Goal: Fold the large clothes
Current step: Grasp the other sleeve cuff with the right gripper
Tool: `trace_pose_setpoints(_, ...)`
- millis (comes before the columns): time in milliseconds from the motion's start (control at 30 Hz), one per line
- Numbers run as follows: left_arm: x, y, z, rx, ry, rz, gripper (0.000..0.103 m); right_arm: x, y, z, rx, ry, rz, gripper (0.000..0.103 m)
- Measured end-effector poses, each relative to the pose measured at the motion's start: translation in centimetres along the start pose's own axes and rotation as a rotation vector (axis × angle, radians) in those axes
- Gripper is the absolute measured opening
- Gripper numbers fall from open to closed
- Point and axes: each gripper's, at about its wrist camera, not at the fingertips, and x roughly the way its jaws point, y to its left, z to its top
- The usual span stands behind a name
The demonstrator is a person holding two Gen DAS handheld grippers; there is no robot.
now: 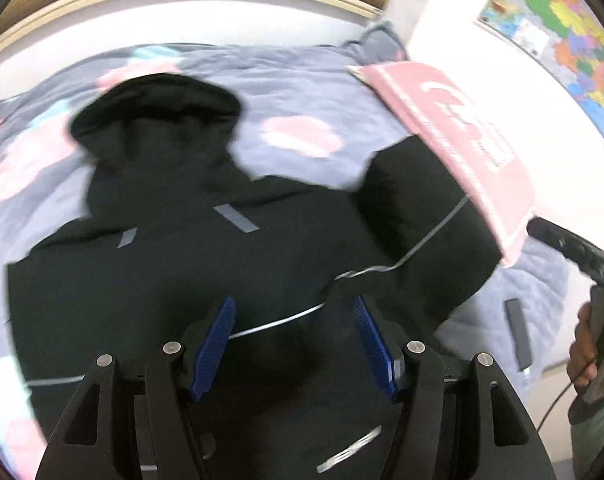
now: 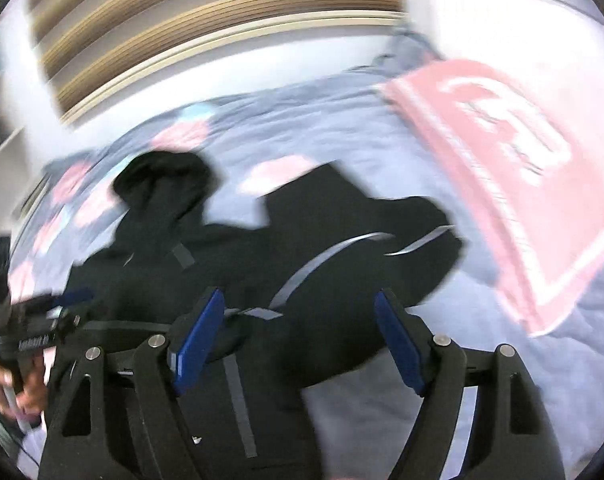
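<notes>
A black hooded jacket [image 1: 182, 248] with thin grey reflective stripes lies spread on a bed, hood at the far end. It also shows in the right wrist view [image 2: 302, 264], with one sleeve bunched to the right. My left gripper [image 1: 294, 312] is open above the jacket's lower body, nothing between the blue pads [image 1: 216, 344]. My right gripper [image 2: 300, 308] is open above the jacket near the sleeve, holding nothing. The right gripper shows at the right edge of the left wrist view [image 1: 573, 248], and the left gripper at the left edge of the right wrist view [image 2: 42, 320]. Both views are motion-blurred.
The bed has a grey-blue quilt [image 1: 302, 92] with pink flower patches. A pink folded item [image 1: 461, 144] with white print lies at the right, partly over the sleeve; it also shows in the right wrist view [image 2: 521, 176]. A small dark remote-like object [image 1: 517, 332] lies on the quilt. A wall map [image 1: 561, 20] hangs at the right.
</notes>
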Motion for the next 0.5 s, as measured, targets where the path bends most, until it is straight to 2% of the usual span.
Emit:
trace_pose_setpoints(100, 2.5, -3.4, 1.7, 0.035, 0.023, -0.045, 0.064, 1.7, -5.8, 1.9, 0.102, 0.006, -0.045, 0.08)
trace_pose_setpoints(267, 6.8, -6.8, 2.9, 0.064, 0.068, -0.061, 0.064, 8.1, -14.3, 3.9, 0.281, 0.078, -0.018, 0.08)
trace_pose_setpoints(400, 10.0, -8.8, 3.4, 0.057, 0.106, -0.072, 0.064, 13.7, -18.5, 4.6, 0.343, 0.148, -0.004, 0.08)
trace_pose_setpoints(500, 11.7, -10.1, 3.2, 0.074, 0.127, -0.056, 0.064, 17.3, -20.1, 4.7, 0.367, 0.187, 0.025, 0.08)
